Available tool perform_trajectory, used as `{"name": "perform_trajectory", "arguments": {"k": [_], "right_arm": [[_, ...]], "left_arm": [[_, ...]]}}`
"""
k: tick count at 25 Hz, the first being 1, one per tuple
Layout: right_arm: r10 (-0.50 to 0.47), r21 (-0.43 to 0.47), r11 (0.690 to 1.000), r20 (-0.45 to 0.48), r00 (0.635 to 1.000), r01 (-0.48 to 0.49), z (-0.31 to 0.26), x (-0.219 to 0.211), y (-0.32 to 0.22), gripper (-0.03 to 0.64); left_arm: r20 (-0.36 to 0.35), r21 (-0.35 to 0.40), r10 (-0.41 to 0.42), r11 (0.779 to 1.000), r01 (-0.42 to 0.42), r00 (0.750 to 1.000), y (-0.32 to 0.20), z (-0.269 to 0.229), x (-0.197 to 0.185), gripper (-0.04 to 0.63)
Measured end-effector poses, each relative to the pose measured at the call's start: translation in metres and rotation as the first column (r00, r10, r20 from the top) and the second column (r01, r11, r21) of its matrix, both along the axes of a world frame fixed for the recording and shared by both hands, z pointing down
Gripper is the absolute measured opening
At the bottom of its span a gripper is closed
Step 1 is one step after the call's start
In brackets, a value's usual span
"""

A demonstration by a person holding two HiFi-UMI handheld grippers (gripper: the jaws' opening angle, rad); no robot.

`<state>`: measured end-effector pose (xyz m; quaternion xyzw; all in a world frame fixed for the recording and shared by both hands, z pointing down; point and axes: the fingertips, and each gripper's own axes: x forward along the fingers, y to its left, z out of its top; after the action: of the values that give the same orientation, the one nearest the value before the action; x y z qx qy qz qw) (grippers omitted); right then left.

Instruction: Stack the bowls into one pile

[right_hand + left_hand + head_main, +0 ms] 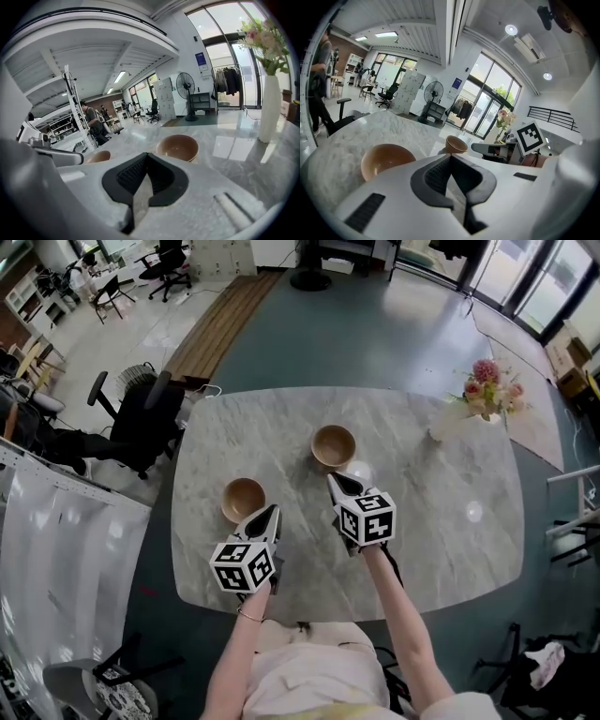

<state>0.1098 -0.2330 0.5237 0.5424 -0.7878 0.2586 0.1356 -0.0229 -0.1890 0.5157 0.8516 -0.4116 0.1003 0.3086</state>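
Two tan bowls, round, upright, mouths up, no long axis. Left bowl (243, 499) just ahead of left gripper (274, 510); right bowl (334, 445) farther back, just beyond right gripper (332, 478). Apart, unstacked. Both grippers' jaws pressed together, holding nothing. Pale marble table (431, 521); flower vase (480, 397) far right; grey floor (375, 334), office chair (141, 418) beyond.

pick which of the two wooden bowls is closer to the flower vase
The round tan wooden bowl ahead of the right gripper; the other bowl, by the left gripper, sits farther from the white flower vase.
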Motion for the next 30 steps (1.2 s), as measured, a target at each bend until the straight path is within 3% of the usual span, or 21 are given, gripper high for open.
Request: {"name": "perform_trajectory", "arguments": {"k": [7,17,23,30], "right_arm": [[-0.082,-0.01,0.997,0.023,0.996,0.082,0.0,-0.042,0.009,0.008],[-0.178,-0.034,0.983,0.093,0.98,0.182,0.005,-0.106,0.004,0.008],[-0.184,-0.066,0.979,0.141,0.973,0.195,0.014,-0.134,-0.007,0.008],[-0.206,-0.119,0.967,0.15,0.967,0.225,0.035,-0.159,-0.015,0.072]], "left_arm": [[0.007,-0.007,-0.111,0.994,0.111,0.994,0.011,0.0,-0.05,0.0],[0.018,-0.031,-0.267,0.963,0.268,0.963,0.016,0.009,-0.122,0.0],[0.035,-0.058,-0.304,0.95,0.306,0.952,0.013,0.021,-0.147,0.0],[0.046,-0.113,-0.322,0.939,0.325,0.946,0.017,0.042,-0.162,0.0]]}}
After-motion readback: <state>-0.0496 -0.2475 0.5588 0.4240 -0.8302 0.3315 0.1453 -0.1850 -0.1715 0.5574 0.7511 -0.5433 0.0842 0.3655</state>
